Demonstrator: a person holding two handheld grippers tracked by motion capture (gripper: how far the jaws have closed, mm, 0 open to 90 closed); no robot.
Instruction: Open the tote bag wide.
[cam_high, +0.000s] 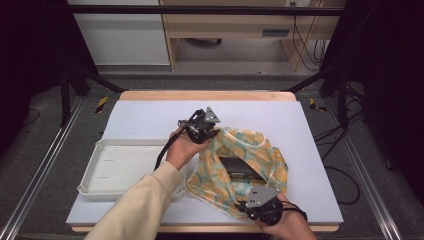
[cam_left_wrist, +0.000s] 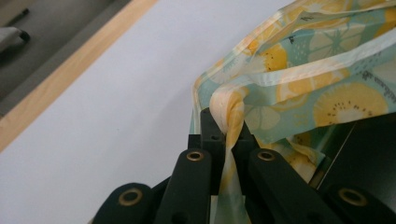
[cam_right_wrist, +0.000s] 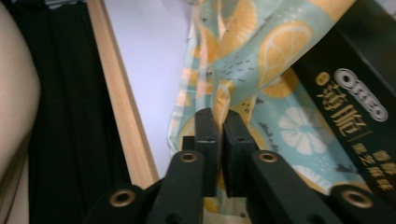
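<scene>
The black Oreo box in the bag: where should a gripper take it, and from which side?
Probably by its upper long edge, coming from above through the bag's open mouth. The black box lies inside the citrus-print bag, whose film covers its other sides, and the left gripper and right gripper hold the mouth apart.

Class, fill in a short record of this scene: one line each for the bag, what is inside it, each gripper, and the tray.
bag: lemon-print plastic bag on the white table, mouth held open
contents: dark Oreo box inside
left gripper: left gripper shut on a bunched bag handle
right gripper: right gripper pinching the bag's near edge
tray: white tray, left of bag
</scene>
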